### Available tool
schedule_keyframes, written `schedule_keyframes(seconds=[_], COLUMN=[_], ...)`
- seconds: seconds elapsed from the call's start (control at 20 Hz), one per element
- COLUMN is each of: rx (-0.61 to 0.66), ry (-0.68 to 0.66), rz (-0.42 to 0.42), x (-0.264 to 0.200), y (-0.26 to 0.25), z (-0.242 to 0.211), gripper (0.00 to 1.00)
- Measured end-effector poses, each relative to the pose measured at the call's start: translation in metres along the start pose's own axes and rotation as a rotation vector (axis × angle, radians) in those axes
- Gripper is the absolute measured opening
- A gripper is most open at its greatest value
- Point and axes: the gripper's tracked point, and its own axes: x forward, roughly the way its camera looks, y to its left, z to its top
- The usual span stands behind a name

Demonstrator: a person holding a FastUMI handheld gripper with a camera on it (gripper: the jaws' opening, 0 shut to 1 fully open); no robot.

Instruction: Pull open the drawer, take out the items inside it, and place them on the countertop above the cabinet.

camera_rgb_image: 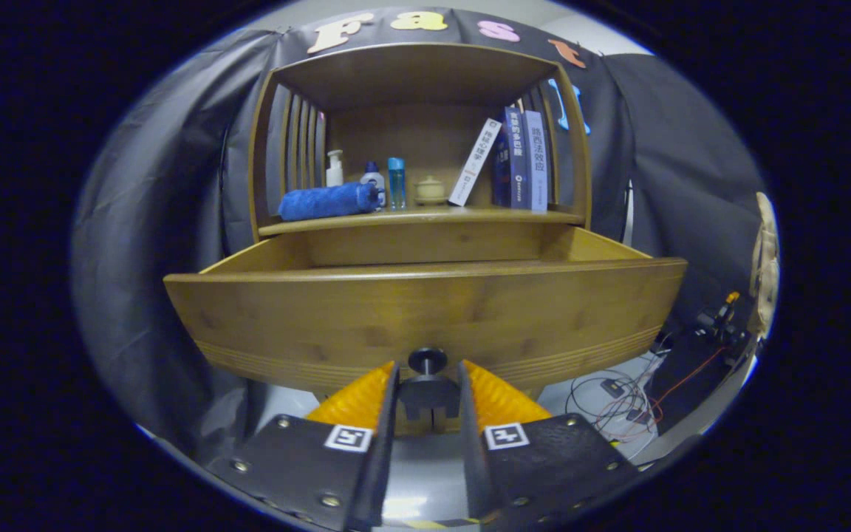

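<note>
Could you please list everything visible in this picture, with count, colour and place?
cabinet: one, brown wood, against the booth wall
drawer: one, brown wood, pulled open below the countertop; inside hidden
knob: one, black, on the drawer front, between the fingertips
towel: one, blue, rolled, left on the countertop
pump bottle: one, white, behind the towel
bottles: two, one pale with dark cap, one blue, right of the towel
lidded jar: one, cream, mid countertop
books: about four, white and blue, right; the white one leans
cables: several, red, white and black, on the floor
tool: one, black with orange fingers either side of the knob; contact unclear
</note>
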Motion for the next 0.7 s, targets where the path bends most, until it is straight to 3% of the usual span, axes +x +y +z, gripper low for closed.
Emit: schedule_keyframes(seconds=[0.3, 0.5, 0.7], rx=[-0.028, -0.073, -0.116], ry=[-0.227, -0.22, -0.163], rz=[-0.047, -0.025, -0.011], x=[-0.03, -0.016, 0.017], y=[0.002, 0.02, 0.033], z=[0.113, 0.138, 0.148], gripper=[0.73, 0.8, 0.99])
